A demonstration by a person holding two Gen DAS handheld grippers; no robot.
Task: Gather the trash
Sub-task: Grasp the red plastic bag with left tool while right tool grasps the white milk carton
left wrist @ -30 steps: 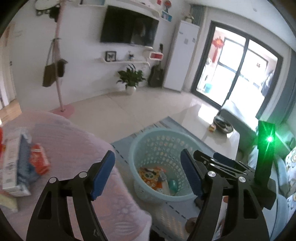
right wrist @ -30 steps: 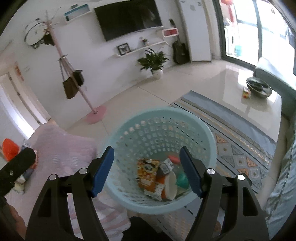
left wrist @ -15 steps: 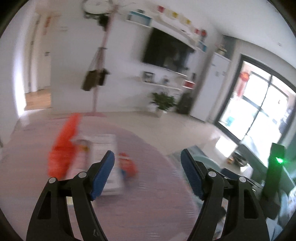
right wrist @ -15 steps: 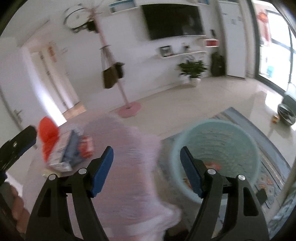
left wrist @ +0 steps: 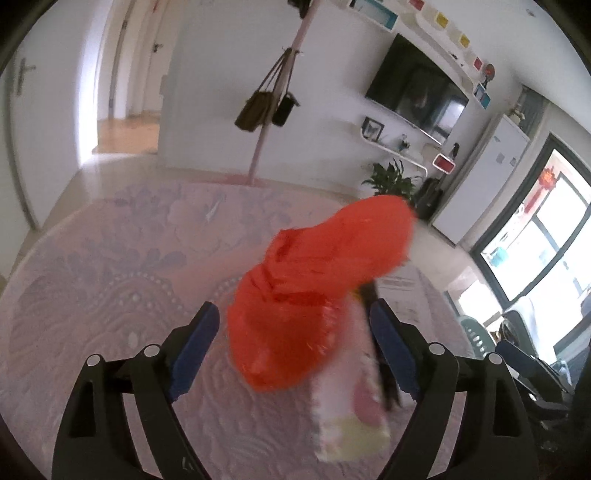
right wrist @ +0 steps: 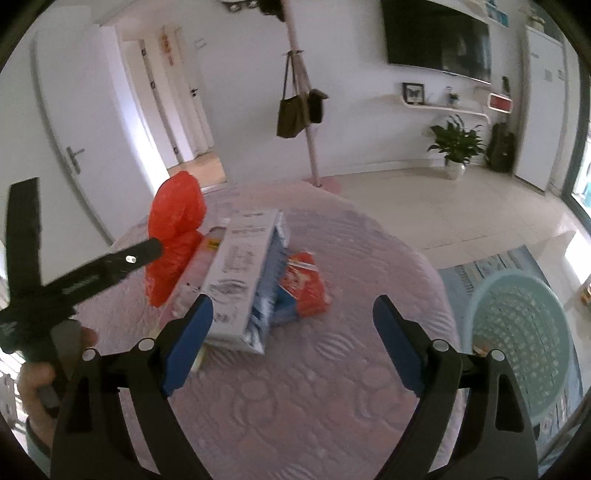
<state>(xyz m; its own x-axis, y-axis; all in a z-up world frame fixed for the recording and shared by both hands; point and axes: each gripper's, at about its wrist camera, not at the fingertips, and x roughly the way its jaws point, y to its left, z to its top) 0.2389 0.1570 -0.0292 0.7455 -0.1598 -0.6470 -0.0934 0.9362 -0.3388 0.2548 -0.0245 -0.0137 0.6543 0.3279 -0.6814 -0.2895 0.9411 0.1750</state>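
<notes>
A home living room is showing here. A black wall-mounted television (right wrist: pixel 437 35) is hanging above a green potted plant (right wrist: pixel 456 144). Brown bags are dangling from a pink coat stand (right wrist: pixel 304 110).

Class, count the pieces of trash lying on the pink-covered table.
4 visible: a red plastic bag at the far left, a pink packet beside it, a white carton in the middle, and a red wrapper at the right. More may be hidden underneath.

Bright window daylight from the right, motion blur, dark fisheye-warped edges.
</notes>
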